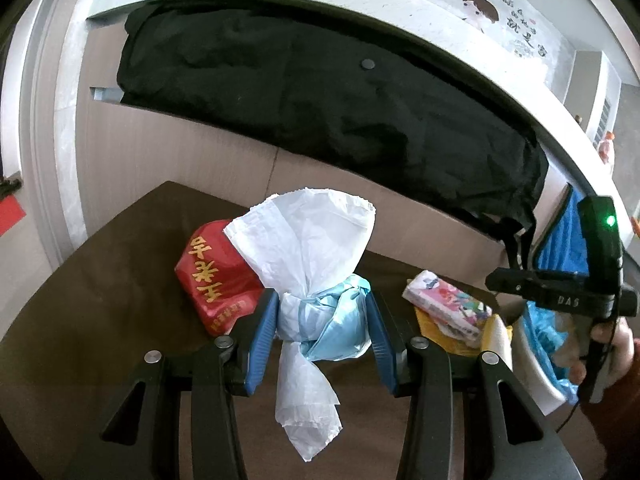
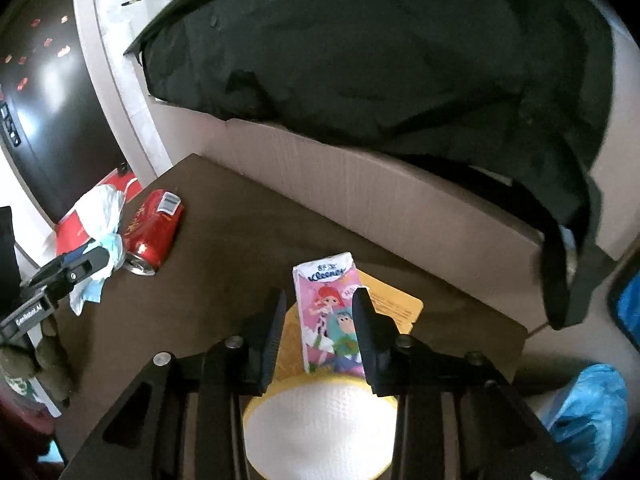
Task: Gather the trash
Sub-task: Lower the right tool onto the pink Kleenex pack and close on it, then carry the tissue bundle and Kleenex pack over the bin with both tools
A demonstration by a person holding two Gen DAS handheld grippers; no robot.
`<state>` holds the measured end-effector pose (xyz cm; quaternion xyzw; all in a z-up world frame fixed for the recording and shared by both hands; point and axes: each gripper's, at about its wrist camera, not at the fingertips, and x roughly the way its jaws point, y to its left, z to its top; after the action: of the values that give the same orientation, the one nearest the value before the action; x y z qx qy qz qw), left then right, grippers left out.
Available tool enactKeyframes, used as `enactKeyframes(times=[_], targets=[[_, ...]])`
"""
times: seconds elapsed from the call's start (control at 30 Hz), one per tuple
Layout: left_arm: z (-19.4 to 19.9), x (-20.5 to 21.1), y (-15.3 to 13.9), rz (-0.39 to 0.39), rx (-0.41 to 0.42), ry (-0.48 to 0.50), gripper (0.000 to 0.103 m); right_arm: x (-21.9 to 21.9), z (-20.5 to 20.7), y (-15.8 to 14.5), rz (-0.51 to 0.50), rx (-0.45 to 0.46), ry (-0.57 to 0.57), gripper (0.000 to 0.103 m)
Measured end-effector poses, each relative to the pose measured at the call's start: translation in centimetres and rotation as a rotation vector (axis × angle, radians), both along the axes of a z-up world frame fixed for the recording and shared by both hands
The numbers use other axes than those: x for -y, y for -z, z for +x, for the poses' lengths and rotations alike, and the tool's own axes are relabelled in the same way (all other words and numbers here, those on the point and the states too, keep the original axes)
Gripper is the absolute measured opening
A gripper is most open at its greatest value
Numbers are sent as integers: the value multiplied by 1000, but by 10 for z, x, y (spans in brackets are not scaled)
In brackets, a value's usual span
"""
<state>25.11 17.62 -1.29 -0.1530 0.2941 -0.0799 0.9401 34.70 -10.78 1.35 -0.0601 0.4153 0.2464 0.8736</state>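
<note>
While my left claw [image 1: 323, 334] pinches the soft, light wad of tissue [image 1: 316, 280] at its waist above the bench [image 1: 120, 280], my right claw [image 2: 318, 326] stands narrow around the tissue pack [image 2: 330, 320]. That pack lies on a yellow card [image 2: 394, 306]; it looks light and squashy, best gripped across its long sides.

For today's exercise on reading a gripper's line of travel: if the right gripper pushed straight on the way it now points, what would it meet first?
The right gripper already has the pink tissue pack between its fingers, lying on the yellow card. Straight on, it would probably meet the brown table, then the cardboard box wall; depth is uncertain.

A home: cartoon wall stickers [image 1: 480, 8], black coat [image 1: 320, 100] (draped over a ledge).
</note>
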Motion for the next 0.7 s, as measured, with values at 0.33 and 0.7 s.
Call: enactKeyframes(times=[0.33,0.7], targets=[[2,6,18,-17,-45,18,46,-23,15,62,-155,-72,-53,69],[2,3,20,-2,-39,-7,46,-25,13,27,-9,-14,-17,47]])
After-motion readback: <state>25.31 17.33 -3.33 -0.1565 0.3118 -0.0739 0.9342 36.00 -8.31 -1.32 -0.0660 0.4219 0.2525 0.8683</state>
